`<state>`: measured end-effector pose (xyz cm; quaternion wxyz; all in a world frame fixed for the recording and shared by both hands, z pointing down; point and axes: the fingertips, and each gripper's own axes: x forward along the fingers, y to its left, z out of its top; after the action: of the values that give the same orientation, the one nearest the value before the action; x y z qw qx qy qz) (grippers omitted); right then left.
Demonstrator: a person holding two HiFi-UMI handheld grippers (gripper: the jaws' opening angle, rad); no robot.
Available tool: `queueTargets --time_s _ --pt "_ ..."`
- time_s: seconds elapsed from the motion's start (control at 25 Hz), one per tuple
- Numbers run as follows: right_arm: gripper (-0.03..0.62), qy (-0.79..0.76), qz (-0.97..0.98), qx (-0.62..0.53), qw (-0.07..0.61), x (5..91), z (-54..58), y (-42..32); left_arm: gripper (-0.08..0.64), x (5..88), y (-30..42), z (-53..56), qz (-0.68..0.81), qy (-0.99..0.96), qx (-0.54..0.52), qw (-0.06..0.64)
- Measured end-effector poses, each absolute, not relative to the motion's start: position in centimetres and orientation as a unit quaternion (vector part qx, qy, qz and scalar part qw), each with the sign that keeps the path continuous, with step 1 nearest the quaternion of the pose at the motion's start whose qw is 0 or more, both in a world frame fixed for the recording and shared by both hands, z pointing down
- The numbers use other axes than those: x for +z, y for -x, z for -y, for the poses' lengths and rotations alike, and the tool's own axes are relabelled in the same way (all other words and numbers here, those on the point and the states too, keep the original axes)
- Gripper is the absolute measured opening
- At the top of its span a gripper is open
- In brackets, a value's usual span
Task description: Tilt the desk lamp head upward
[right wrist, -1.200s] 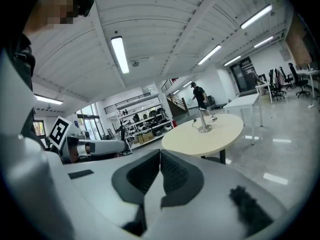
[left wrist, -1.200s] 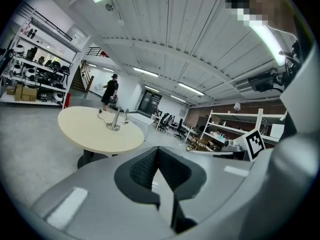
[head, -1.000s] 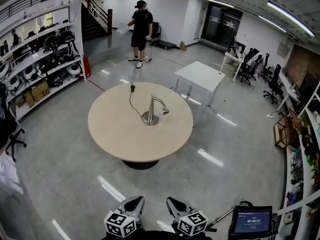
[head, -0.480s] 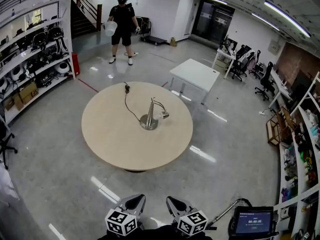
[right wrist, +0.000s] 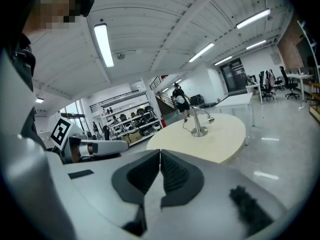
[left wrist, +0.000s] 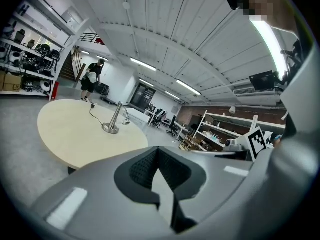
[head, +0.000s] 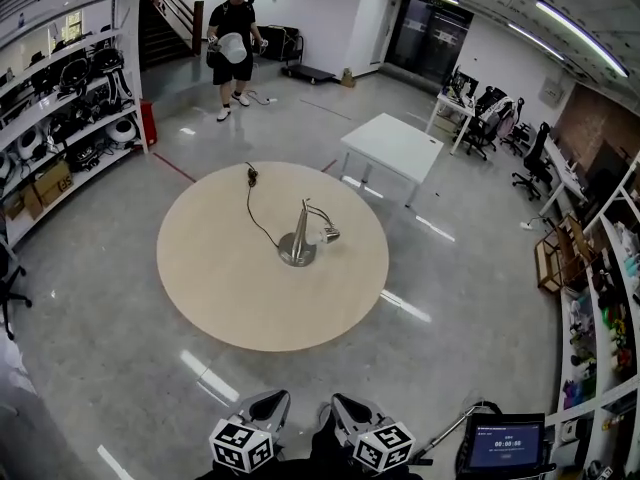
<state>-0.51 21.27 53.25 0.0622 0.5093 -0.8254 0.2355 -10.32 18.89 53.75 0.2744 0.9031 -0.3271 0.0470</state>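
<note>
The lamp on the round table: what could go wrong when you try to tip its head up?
The desk lamp stands on a small base, so pushing its head might topple it. Its cord trails across the table and could snag. The left gripper and right gripper are both shut, so they might just knock the head.

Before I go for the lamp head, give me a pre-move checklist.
1. Lamp upright on table: ok.
2. Lamp head in reach: not ok, both claws are well short of the table.
3. Left claw open for a grip: not ok, shut and empty.
4. Right claw open: not ok, shut and empty.
5. Cord clear of the head: ok, it runs off the other side of the base.
6. Person clear: ok, far beyond the table.
</note>
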Motion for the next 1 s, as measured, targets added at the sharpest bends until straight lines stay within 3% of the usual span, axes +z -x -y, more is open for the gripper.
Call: queueTargets --time_s 1.0 --pt "0.006 -0.426 0.875 0.227 0.043 51.5 -5.7 -13.6 0.006 51.2 -4.0 -5.8 0.408 -0.879 0.043 0.243"
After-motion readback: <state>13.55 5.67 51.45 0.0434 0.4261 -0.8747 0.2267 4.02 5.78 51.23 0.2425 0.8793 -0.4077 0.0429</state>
